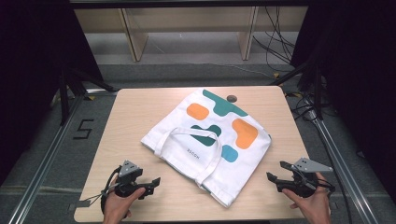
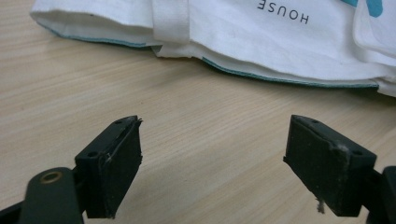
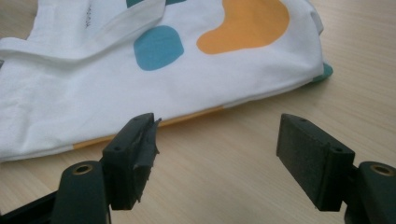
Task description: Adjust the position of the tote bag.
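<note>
Both hand-held grippers are found at the near edge of the table [image 1: 140, 100], well apart from each other. Left hand-held gripper [image 1: 152, 184] is held low at the near left, its jaws spread wide with nothing between them; bare wood is seen between its pads in the left gripper view. Right hand-held gripper [image 1: 275, 175] is held at the near right, jaws likewise wide apart and empty. A white tote bag [image 1: 210, 140], printed with orange, teal and blue patches, is laid flat at the middle of the table, turned at an angle, between the two grippers and touched by neither. Its handle loop [image 1: 187, 133] is seen lying on top of the cloth.
</note>
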`<state>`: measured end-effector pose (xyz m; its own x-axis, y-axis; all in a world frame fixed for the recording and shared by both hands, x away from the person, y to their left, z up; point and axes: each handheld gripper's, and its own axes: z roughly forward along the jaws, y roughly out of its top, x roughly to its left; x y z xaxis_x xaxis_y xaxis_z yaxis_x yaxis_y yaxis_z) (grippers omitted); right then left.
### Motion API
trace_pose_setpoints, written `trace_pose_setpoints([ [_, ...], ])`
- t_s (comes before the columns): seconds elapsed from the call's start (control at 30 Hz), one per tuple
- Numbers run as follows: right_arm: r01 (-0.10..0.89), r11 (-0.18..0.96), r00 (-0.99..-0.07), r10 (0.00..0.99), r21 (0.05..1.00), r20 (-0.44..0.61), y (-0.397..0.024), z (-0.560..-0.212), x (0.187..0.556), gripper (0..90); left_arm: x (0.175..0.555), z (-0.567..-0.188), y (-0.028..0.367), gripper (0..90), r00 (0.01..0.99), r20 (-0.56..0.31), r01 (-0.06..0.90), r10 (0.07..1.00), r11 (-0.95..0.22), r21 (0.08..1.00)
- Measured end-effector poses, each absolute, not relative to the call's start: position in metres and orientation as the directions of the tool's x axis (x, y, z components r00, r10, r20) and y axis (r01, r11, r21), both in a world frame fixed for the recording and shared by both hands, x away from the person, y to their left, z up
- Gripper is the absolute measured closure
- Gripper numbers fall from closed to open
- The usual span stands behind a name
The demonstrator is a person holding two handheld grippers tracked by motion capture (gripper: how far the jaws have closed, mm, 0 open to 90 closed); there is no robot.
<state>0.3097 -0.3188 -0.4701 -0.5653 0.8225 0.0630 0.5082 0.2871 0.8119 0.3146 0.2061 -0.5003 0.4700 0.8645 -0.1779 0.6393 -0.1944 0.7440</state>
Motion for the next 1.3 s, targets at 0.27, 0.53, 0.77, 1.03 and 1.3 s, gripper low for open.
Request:
trace_pose_setpoints([
  [0.27, 0.498, 0.349, -0.6, 0.799, 0.794, 0.025, -0.303, -0.467, 0.305, 30.0, 0.314, -0.498, 0.211, 17.5, 0.464, -0.136, 0.636, 0.875, -0.222, 0.739],
  [0.53, 0.458, 0.39, -0.68, 0.733, 0.799, 0.032, -0.281, -0.465, 0.302, 29.7, 0.314, -0.497, 0.208, 18.9, 0.473, -0.128, 0.631, 0.872, -0.234, 0.74],
  [0.77, 0.443, 0.418, -0.719, 0.694, 0.793, 0.036, -0.242, -0.461, 0.294, 30.6, 0.315, -0.498, 0.206, 18.9, 0.455, -0.137, 0.631, 0.88, -0.21, 0.747],
  [1.03, 0.382, 0.518, -0.801, 0.599, 0.765, -0.006, -0.197, -0.467, 0.286, 29.4, 0.312, -0.497, 0.206, 18.9, 0.456, -0.132, 0.623, 0.88, -0.209, 0.754],
  [1.3, 0.383, 0.584, -0.823, 0.567, 0.716, -0.023, -0.166, -0.48, 0.285, 29.0, 0.312, -0.497, 0.207, 18.9, 0.461, -0.13, 0.628, 0.878, -0.219, 0.747],
])
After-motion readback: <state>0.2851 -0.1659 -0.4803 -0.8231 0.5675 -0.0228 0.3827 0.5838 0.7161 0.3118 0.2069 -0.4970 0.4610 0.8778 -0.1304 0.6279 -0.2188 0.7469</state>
